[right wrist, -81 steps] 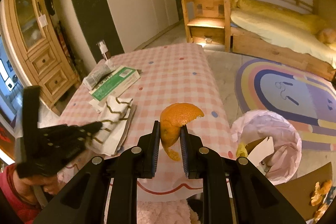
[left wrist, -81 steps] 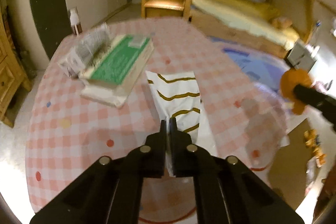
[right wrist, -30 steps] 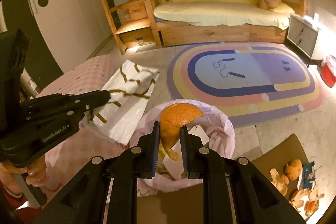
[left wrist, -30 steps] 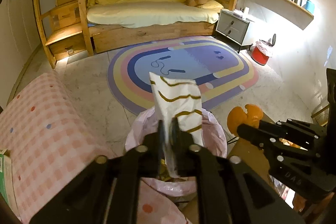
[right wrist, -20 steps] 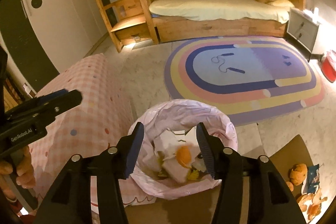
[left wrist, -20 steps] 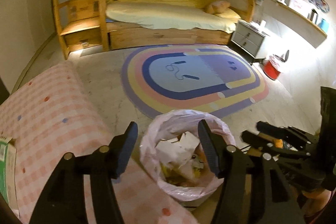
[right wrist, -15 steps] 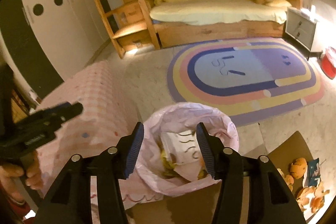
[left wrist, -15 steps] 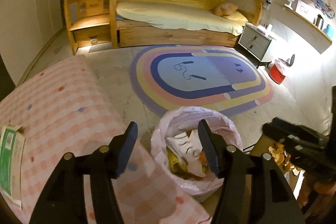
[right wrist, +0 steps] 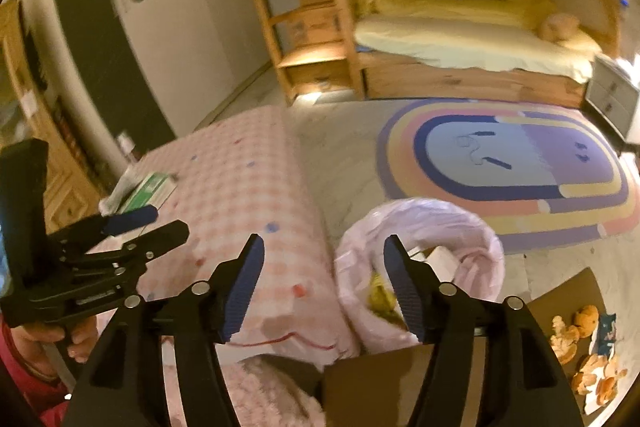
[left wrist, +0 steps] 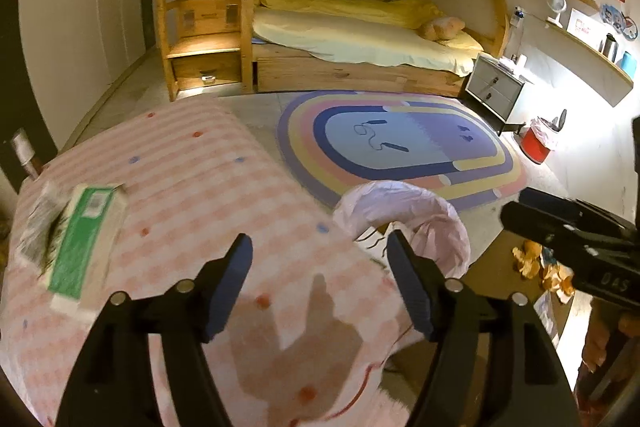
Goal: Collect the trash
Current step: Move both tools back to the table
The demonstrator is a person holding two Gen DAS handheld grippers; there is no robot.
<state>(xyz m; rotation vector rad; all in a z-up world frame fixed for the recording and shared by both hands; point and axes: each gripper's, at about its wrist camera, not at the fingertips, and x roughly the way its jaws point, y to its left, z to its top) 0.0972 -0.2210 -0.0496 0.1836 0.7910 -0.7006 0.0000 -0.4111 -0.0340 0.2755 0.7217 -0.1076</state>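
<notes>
Pink-lined trash bin [right wrist: 420, 227] stands beside the table, holding white paper and yellow scraps.

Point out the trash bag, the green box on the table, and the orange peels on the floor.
trash bag [left wrist: 436, 223]: left wrist view, pink plastic rim.
green box [left wrist: 78, 239]: left wrist view, green top face.
orange peels [right wrist: 588, 339]: right wrist view, middle of the pile.

- The left gripper [left wrist: 318, 247] hangs over a pink checked tablecloth [left wrist: 208, 187], its two fingers spread wide with nothing between them.
- A green-topped box [left wrist: 86, 239] lies on the tablecloth, to the left of the gripper.
- Just past the cloth's right edge stands a pink trash bag [left wrist: 424, 215], mouth open.
- The right gripper [left wrist: 568, 231] reaches in beyond the bag, from the right.
- Orange peels [left wrist: 536, 263] lie below it.
</notes>
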